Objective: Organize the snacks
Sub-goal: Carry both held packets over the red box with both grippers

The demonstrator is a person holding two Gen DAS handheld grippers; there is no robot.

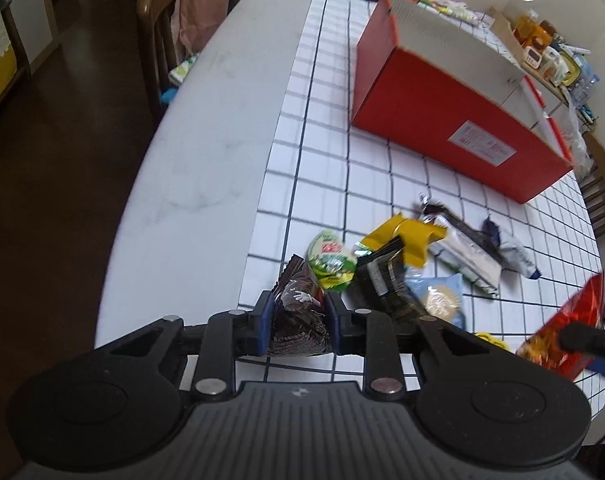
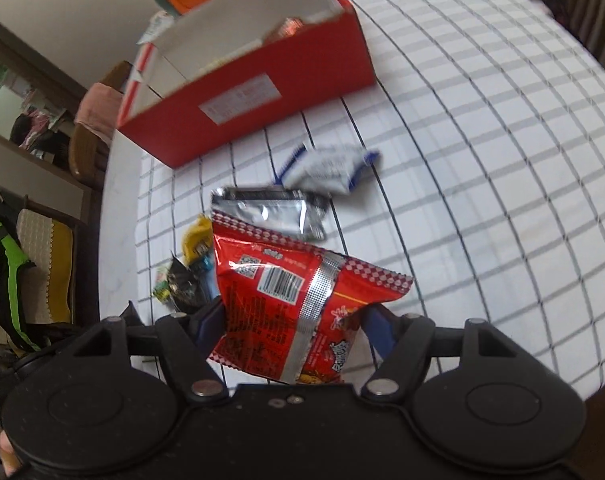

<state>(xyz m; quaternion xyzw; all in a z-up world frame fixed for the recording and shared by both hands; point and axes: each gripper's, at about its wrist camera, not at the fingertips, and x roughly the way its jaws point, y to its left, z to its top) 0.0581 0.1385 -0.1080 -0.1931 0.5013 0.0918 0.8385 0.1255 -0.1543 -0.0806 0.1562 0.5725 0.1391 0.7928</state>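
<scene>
Left claw [image 1: 296, 322] clamps dark wrapper [image 1: 298, 316]; right claw [image 2: 290, 320] clamps red packet [image 2: 294, 300]. Loose snack pile [image 1: 406, 256] lies between them and red box [image 1: 442, 120] on table [image 1: 206, 160].

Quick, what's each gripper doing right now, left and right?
Left gripper: closed on a dark brown snack packet.
Right gripper: holding a red snack bag.

A white table [image 1: 206, 128] is seen, partly covered by a white cloth with a dark grid [image 1: 326, 120]. On the cloth an open red box [image 1: 442, 120] is set. Nearer than the box, a heap of snack packets is spread: a green one [image 1: 330, 260], a yellow one [image 1: 406, 240], a black one [image 1: 386, 284], and a white-and-blue one [image 2: 330, 168], blurred, lying closest to the box.
</scene>
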